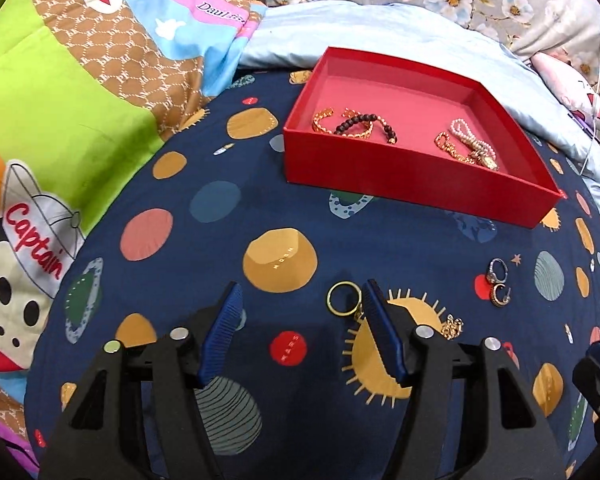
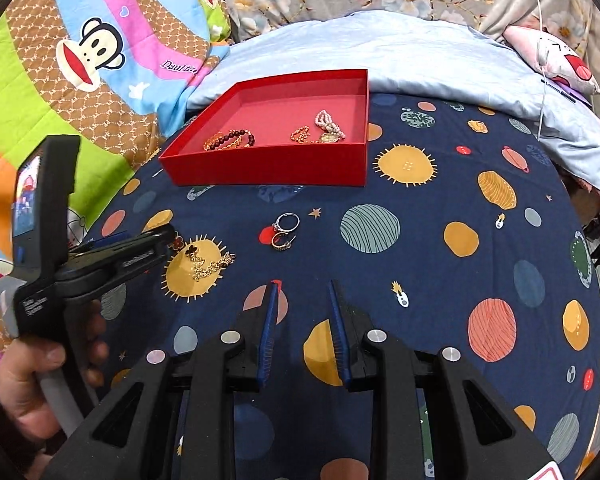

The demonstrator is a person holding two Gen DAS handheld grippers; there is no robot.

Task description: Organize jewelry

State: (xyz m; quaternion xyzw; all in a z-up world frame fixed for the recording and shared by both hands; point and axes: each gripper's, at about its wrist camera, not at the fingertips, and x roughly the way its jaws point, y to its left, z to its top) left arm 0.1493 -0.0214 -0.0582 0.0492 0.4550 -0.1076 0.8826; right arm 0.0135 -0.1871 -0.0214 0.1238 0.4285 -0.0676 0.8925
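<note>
Fingers: left gripper (image 1: 300,312) spread, empty; right gripper (image 2: 304,300) narrowly parted, empty | step: reaching gold ring (image 1: 341,298) | next: straddle it, pinch, carry to red box (image 1: 400,168)

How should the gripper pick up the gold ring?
The gold ring lies flat on the planet-print sheet, so come from above and pinch across its thin band on the free left side; the left gripper's open right finger already crowds the other side.

Box (image 2: 276,168): far side of bedspread (image 2: 440,280).
In box: bracelets (image 2: 230,140) left, necklaces (image 2: 320,130) right.
Rings (image 2: 284,230): before box.
Chain (image 2: 208,264): left of rings.
</note>
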